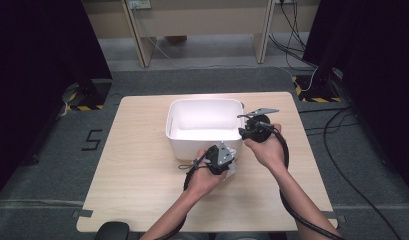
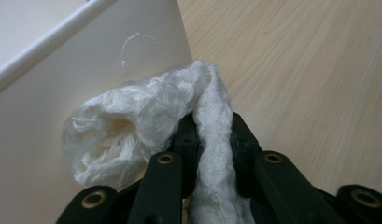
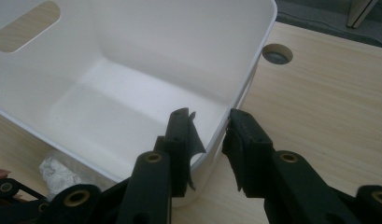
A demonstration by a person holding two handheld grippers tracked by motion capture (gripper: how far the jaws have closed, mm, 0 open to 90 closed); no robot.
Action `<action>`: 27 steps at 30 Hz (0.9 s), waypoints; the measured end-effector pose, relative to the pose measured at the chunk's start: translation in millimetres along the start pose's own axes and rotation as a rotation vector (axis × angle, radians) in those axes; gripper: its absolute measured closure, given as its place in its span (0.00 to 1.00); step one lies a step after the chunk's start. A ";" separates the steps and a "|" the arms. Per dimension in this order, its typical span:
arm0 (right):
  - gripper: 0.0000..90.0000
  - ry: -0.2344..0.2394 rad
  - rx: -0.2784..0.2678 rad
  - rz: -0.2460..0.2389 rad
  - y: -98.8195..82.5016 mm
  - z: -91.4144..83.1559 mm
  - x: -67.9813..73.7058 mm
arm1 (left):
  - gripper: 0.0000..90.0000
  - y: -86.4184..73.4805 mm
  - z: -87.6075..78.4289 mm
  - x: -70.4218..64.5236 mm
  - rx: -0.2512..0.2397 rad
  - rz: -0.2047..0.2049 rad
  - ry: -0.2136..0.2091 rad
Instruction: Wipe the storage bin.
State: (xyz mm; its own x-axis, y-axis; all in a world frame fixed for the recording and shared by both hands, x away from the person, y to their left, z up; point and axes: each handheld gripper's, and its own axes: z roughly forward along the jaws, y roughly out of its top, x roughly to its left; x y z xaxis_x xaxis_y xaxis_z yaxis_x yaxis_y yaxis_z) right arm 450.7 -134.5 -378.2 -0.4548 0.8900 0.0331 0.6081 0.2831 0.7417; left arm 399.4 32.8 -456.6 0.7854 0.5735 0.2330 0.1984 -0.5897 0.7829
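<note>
Left hand-held gripper (image 2: 212, 140) clamped on white cloth (image 2: 146, 116) beside white bin (image 1: 204, 122); right hand-held gripper (image 3: 209, 140) straddling bin rim, pads apparently gripping it; wooden table (image 1: 142, 165).

One white tub (image 1: 204, 122) stands on the one wooden bench (image 1: 137, 175); one crumpled wad of white cloth (image 2: 146, 121) lies against the tub's outer wall; two claws are there, a left claw (image 1: 223, 156) and a right claw (image 1: 252, 127), each with two black jaws; two forearms come in from below; one round cable hole (image 3: 277, 54) pierces the bench.
</note>
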 end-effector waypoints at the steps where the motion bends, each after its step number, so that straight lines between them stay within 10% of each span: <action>1: 0.78 0.001 0.000 0.000 0.0 0.0 0.0 | 0.86 -0.1 0.5 -0.2 0.003 0.001 -0.003; 27: 0.78 -0.003 0.003 0.003 -0.2 -0.5 1.5 | 0.86 -13.2 19.7 -7.2 0.052 0.006 -0.014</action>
State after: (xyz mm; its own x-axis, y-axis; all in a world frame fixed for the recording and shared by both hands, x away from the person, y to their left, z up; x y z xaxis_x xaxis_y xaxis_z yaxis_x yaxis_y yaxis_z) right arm 449.5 -133.4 -378.0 -0.4506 0.8921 0.0335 0.6114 0.2811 0.7397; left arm 402.7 25.2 -480.0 0.7945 0.5621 0.2297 0.2235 -0.6224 0.7501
